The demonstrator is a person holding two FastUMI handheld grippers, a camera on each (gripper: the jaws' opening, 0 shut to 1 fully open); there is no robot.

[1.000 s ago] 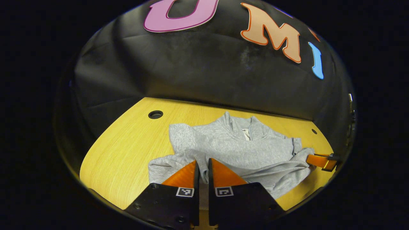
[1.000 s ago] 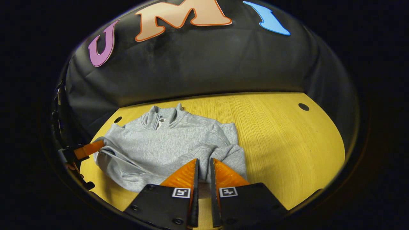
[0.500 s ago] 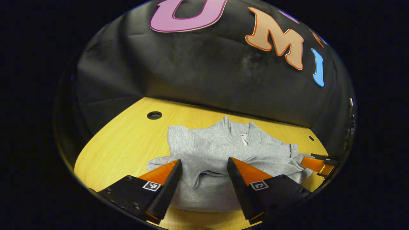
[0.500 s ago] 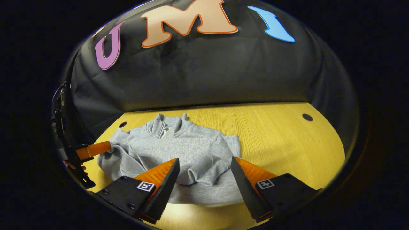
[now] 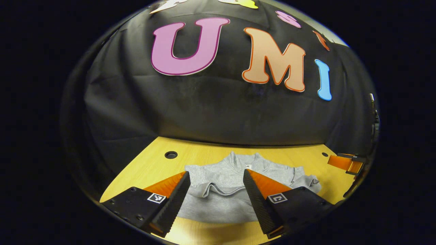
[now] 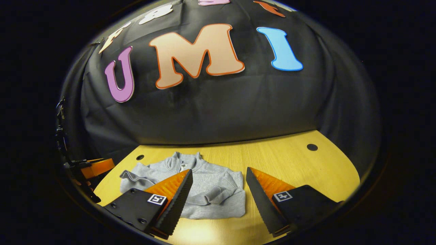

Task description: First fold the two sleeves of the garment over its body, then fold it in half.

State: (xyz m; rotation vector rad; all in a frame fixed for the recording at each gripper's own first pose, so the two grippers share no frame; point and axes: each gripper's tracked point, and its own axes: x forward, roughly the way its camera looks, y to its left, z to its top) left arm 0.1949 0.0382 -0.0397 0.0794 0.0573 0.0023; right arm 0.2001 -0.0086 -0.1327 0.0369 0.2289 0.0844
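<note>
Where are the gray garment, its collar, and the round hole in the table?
gray garment (image 6: 218,190): right gripper view, on its folded body.
collar (image 5: 243,160): left gripper view, on the raised neck.
round hole (image 5: 171,155): left gripper view, on its dark opening.

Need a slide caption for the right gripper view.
Right gripper open above the folded grey sweatshirt on the wooden table.

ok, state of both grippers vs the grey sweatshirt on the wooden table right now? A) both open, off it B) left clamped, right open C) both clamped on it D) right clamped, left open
A: the left gripper and right gripper both stand spread wide, with the grey sweatshirt lying released on the wooden table.
</note>
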